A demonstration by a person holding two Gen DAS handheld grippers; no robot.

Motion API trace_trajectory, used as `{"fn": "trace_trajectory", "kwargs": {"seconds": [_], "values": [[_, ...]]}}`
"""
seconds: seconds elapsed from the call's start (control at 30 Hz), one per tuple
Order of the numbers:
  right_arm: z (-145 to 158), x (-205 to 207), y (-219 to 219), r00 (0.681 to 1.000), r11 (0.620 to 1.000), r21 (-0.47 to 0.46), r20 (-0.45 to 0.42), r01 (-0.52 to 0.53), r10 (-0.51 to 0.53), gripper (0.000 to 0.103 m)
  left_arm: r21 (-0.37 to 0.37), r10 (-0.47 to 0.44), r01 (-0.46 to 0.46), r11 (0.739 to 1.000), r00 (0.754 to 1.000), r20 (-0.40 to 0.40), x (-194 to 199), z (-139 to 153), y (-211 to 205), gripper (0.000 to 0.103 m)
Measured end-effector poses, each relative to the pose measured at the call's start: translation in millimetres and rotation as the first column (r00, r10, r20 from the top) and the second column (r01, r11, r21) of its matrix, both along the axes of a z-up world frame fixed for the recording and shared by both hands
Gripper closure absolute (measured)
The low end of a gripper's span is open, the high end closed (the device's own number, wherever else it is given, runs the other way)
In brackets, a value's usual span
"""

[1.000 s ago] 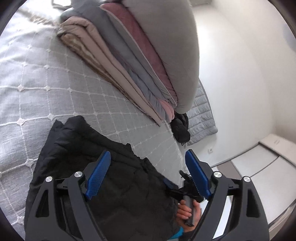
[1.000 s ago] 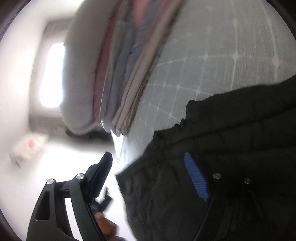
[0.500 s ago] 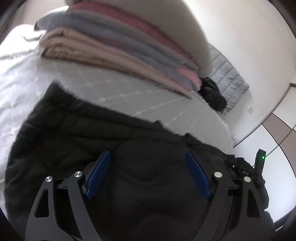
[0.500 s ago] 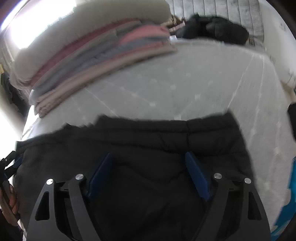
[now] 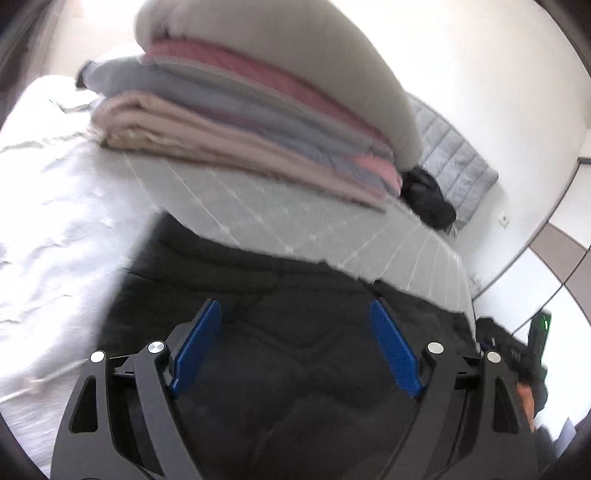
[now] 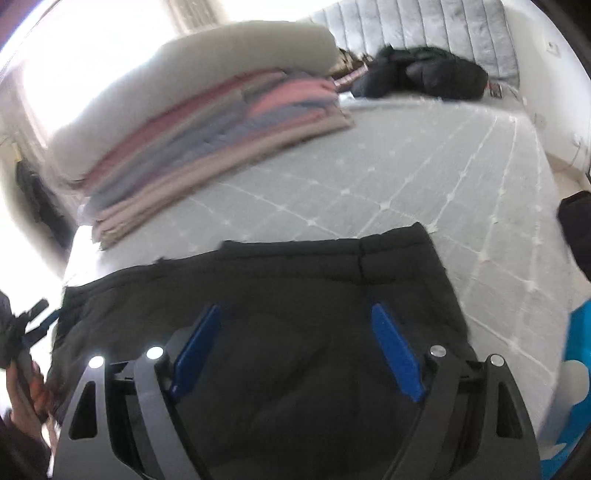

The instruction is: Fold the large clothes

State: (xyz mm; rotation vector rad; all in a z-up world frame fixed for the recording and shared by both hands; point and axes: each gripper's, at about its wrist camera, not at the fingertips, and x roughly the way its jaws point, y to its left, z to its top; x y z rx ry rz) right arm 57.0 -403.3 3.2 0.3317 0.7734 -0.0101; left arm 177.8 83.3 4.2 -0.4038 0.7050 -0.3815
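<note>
My left gripper hangs over the black padded jacket, blue pads spread wide, nothing pinched between them. My right gripper is the same: pads apart, empty, above the jacket.

The jacket lies flat on the grey quilted bedspread at the near side of the bed. Its far edge runs roughly straight across in the right wrist view; its right edge drops down toward me with bare bedspread beside it. In the left wrist view the jacket's left edge meets a white crumpled sheet.

A stack of folded blankets sits beyond the jacket, apart from it, with a strip of bedspread between. A second dark garment lies at the far end by the grey headboard. The bedspread right of the jacket lies open. Both views are motion-blurred.
</note>
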Motion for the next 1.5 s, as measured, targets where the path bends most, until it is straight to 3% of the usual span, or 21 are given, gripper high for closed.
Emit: {"fn": "trace_trajectory", "kwargs": {"seconds": [0.13, 0.2, 0.23, 0.37, 0.5, 0.6, 0.7, 0.83, 1.0, 1.13, 1.33, 1.4, 1.43, 1.47, 1.5], "values": [[-1, -35, 4, 0.999, 0.999, -0.044, -0.032, -0.005, 0.003, 0.014, -0.084, 0.066, -0.067, 0.994, 0.998, -0.021, -51, 20, 49, 0.023], [-32, -34, 1, 0.981, 0.998, -0.056, -0.192, -0.020, 0.009, 0.013, -0.110, 0.100, -0.106, 0.988, 0.993, -0.061, -79, 14, 70, 0.019], [-47, -37, -3, 0.974, 0.999, -0.027, -0.226, -0.031, 0.025, 0.013, -0.122, 0.113, -0.123, 0.985, 0.990, -0.082, -90, 10, 78, 0.018], [-23, -73, -8, 0.993, 0.999, 0.043, -0.113, 0.017, -0.012, 0.013, -0.201, 0.154, -0.203, 0.958, 0.959, -0.236, -139, -25, 113, 0.018], [-1, -122, -28, 0.995, 0.986, 0.131, -0.029, 0.101, -0.098, 0.013, -0.337, 0.133, -0.254, 0.907, 0.930, -0.343, -172, -59, 135, 0.018], [-7, -159, -59, 0.980, 0.955, 0.220, -0.057, 0.196, -0.188, 0.013, -0.378, 0.117, -0.271, 0.885, 0.916, -0.384, -179, -74, 134, 0.018], [-30, -190, -94, 0.962, 0.893, 0.360, -0.119, 0.271, -0.245, 0.013, -0.410, 0.097, -0.291, 0.865, 0.897, -0.432, -175, -87, 129, 0.018], [-62, -203, -121, 0.958, 0.785, 0.549, -0.181, 0.287, -0.223, 0.013, -0.447, 0.073, -0.319, 0.836, 0.871, -0.486, -169, -104, 121, 0.018], [-84, -191, -126, 0.966, 0.682, 0.684, -0.192, 0.259, -0.174, 0.013, -0.445, 0.058, -0.307, 0.841, 0.869, -0.491, -166, -109, 108, 0.018], [-93, -171, -119, 0.972, 0.639, 0.734, -0.194, 0.231, -0.129, 0.013, -0.438, 0.060, -0.308, 0.845, 0.868, -0.493, -161, -112, 102, 0.018], [-97, -157, -111, 0.973, 0.638, 0.735, -0.197, 0.229, -0.122, 0.013, -0.419, 0.081, -0.307, 0.855, 0.876, -0.476, -151, -110, 91, 0.017], [-96, -155, -111, 0.975, 0.658, 0.720, -0.186, 0.219, -0.121, 0.029, -0.425, 0.079, -0.298, 0.855, 0.884, -0.462, -146, -107, 89, 0.017], [-96, -154, -111, 0.973, 0.668, 0.709, -0.196, 0.225, -0.120, 0.052, -0.427, 0.078, -0.295, 0.855, 0.887, -0.456, -144, -105, 88, 0.017], [-99, -149, -111, 0.974, 0.667, 0.711, -0.197, 0.223, -0.115, 0.064, -0.422, 0.079, -0.291, 0.859, 0.889, -0.451, -142, -104, 86, 0.018], [-101, -147, -111, 0.976, 0.663, 0.718, -0.187, 0.211, -0.108, 0.067, -0.417, 0.080, -0.288, 0.862, 0.890, -0.450, -141, -103, 84, 0.018]]}}
